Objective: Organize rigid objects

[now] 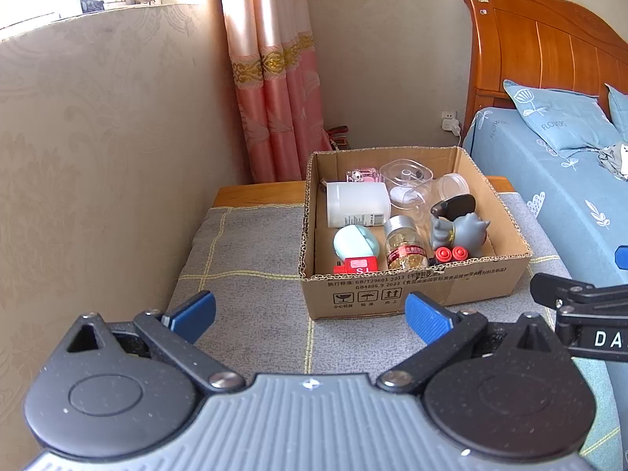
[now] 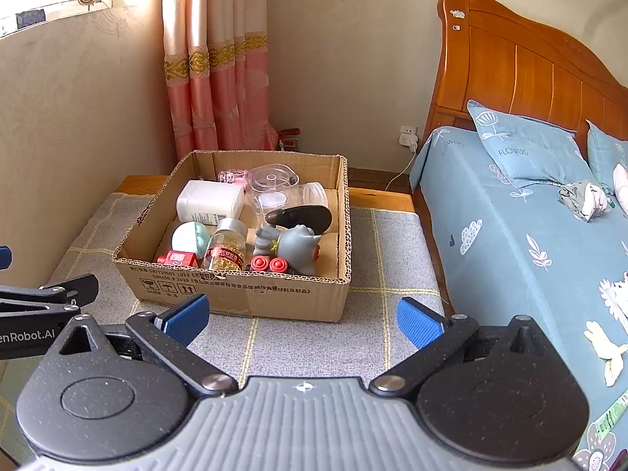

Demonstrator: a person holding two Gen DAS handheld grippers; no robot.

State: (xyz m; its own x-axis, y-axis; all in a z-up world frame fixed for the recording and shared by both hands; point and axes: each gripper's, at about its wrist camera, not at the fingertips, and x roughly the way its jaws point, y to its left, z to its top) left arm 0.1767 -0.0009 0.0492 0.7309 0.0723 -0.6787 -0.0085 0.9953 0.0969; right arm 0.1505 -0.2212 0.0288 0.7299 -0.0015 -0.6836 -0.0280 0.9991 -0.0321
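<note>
We hold both tools back from the cardboard box, level and side by side, so each camera takes in the whole carton before anything is reached for. The left tool has its blue pads spread wide with nothing between them; the right tool is spread the same way and carries nothing.

The box sits on the grey checked mat that covers the counter, toward the counter's far right corner, next to the bed. All the rigid objects we can see lie inside it. A white bottle lies on its side along the far left wall, with clear plastic containers beside it at the back. A mint round case, a gold-filled jar and a grey figurine crowd the near wall — the jar upright, the figurine tipped over.

The mat around the box is bare in both views. That fits objects already gathered into the carton — or a carton yet to be sorted out. We cannot tell which.
</note>
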